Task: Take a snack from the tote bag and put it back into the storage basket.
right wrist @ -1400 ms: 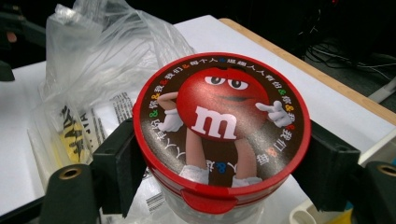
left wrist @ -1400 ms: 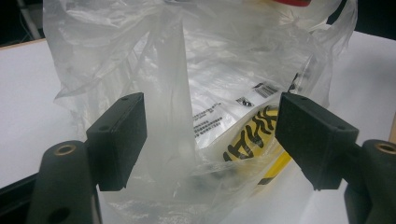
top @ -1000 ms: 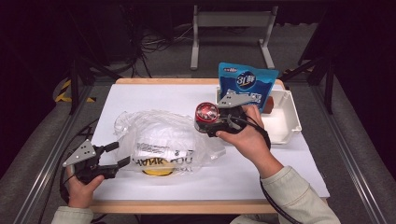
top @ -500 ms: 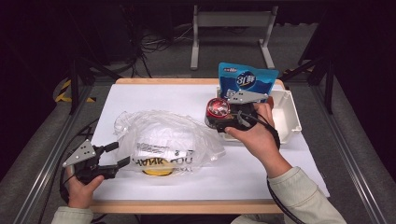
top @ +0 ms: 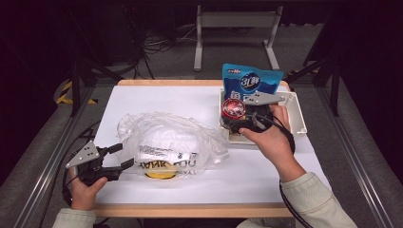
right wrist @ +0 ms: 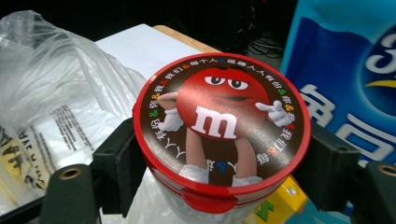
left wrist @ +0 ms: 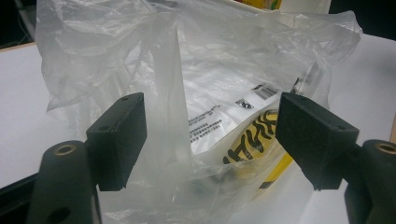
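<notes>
Evidently the rigid, smooth-walled candy tub (right wrist: 219, 135), pinched across its sides by the right gripper (top: 244, 116), may slip; left gripper (top: 119, 156) fingers spread around the limp plastic bag (left wrist: 210, 93).

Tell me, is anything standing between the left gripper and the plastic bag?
Nothing visible does. The open left gripper sits at the plastic bag near edge, and a fold of the bag rises between its fingers. The right gripper holds a candy tub well aside.

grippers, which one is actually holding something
The right gripper, shut on the red-lidded candy tub over the white bin. The left gripper is open at the plastic bag.
</notes>
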Demonstrator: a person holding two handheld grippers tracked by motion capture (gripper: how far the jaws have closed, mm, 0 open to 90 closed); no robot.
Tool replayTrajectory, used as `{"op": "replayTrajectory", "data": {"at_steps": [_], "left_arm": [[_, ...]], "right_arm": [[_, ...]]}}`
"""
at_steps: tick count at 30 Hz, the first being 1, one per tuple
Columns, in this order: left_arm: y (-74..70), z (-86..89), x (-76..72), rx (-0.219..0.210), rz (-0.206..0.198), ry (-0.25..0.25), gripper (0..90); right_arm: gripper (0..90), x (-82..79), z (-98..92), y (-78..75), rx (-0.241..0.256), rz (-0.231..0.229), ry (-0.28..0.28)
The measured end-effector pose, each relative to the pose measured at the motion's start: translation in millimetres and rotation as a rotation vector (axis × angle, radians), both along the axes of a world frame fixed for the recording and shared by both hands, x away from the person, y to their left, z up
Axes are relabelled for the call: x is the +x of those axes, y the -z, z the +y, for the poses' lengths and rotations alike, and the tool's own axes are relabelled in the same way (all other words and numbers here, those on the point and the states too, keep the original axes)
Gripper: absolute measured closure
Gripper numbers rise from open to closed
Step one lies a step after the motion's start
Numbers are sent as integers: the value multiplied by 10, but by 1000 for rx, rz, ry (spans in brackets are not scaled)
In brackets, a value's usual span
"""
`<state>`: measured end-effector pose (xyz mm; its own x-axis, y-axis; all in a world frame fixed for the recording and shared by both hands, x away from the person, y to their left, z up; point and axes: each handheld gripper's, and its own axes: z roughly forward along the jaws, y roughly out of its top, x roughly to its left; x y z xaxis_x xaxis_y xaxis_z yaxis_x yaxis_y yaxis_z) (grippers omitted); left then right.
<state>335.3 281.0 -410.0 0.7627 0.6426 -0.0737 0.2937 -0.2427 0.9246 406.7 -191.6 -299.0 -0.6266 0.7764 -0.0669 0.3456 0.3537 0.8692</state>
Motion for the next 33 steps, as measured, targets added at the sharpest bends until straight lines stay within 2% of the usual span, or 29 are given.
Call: {"op": "replayTrajectory", "data": {"at_steps": [18,33], "left_arm": [[8,7,-20,1,0,-9,257],[6,8,-24,1,3,-11,257]], "right_arm": [[256,45,-325,21,-19,6,96],[256,89,-491,100,-35,22,187]]}}
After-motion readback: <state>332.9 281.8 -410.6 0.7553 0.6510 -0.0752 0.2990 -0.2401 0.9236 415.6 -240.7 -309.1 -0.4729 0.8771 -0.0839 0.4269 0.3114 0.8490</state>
